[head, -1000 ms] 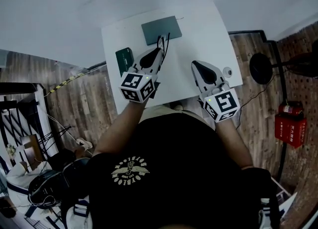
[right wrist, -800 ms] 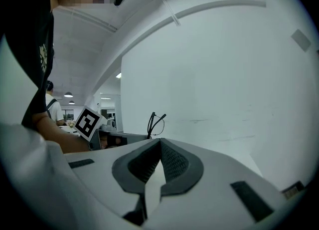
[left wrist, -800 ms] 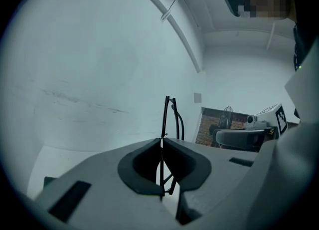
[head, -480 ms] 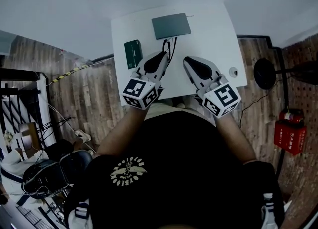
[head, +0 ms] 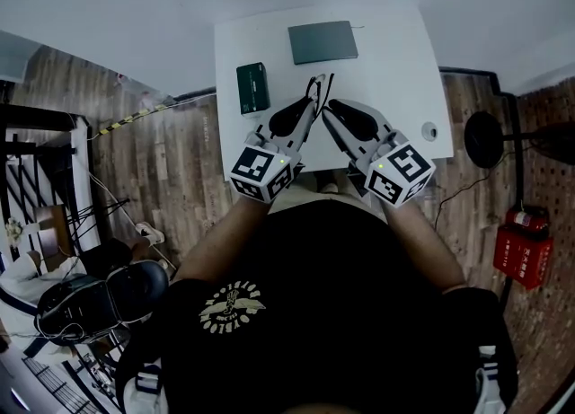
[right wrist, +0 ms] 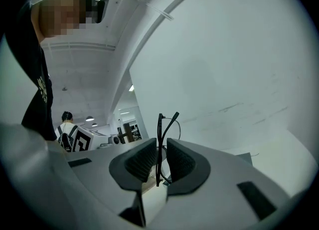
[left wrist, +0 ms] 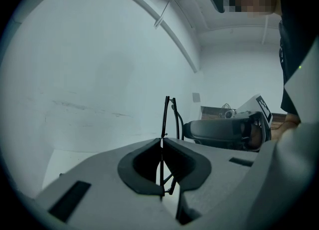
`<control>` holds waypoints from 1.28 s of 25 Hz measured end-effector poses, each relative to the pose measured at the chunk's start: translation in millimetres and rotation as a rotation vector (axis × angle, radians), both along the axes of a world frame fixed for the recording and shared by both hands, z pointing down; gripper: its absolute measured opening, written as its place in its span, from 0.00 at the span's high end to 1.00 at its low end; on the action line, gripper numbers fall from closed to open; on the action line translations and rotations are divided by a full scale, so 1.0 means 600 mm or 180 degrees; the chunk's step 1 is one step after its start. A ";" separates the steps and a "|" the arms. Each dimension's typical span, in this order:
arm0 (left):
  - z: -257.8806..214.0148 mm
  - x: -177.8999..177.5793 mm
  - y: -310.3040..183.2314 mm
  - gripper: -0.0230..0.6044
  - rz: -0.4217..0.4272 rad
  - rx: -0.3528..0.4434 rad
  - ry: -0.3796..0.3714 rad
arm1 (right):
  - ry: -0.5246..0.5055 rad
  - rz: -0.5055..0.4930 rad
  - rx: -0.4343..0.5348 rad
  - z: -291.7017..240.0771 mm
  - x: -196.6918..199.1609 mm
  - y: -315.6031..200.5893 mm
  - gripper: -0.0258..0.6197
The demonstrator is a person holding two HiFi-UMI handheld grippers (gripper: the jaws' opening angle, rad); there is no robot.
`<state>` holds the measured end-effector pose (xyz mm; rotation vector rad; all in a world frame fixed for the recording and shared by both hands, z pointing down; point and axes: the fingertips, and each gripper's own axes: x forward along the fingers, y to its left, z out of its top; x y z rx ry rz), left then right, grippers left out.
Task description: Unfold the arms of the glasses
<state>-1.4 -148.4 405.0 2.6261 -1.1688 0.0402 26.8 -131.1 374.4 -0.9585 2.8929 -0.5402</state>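
Black shirt fabric fills the near field of the head view. Beyond it the two claws meet over the white table [head: 395, 53]. The left gripper [head: 310, 109] reaches in from seven o'clock, and its jaws are pressed together on the rim of the thin black wire-framed glasses [head: 317, 87]. Its own view shows the frame [left wrist: 166, 116] standing upright out of the closed pads. The right gripper [head: 331, 109] comes in from five o'clock. Its jaws have just been opening and now stand narrowly apart, with the frame [right wrist: 160, 129] between the ribbed pads [right wrist: 141, 161] but touching neither. The glasses seem to be held clear of the tabletop.

At nine o'clock from the glasses lies a small dark green box [head: 253, 87]. Further off, at twelve, lies a flat grey rectangular case [head: 322, 41].

The step in hand looks like the handover to the unfolding itself: one claw steadies the front while the other lines up on an arm. Next, the right pads should close on one arm only, near its curved tip, and swing it outward without twisting the hinge.

A second ago the right claw was shut and well apart at three o'clock. Since then the two grippers have drawn together.
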 end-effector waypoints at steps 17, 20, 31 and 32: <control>-0.010 -0.004 -0.015 0.93 -0.0042 0.0008 -0.0052 | -0.0102 0.0042 -0.0052 0.007 0.016 -0.004 0.93; -0.020 -0.013 -0.026 0.93 -0.0102 0.0022 -0.0005 | -0.0092 0.0037 -0.0039 0.004 0.018 -0.004 0.93; -0.071 -0.048 -0.064 0.93 -0.0358 0.0138 0.0217 | -0.0001 0.0041 -0.0062 0.014 0.036 0.008 0.93; -0.073 -0.051 -0.065 0.93 -0.0386 0.0126 0.0245 | 0.0004 0.0042 -0.0076 0.018 0.037 0.010 0.93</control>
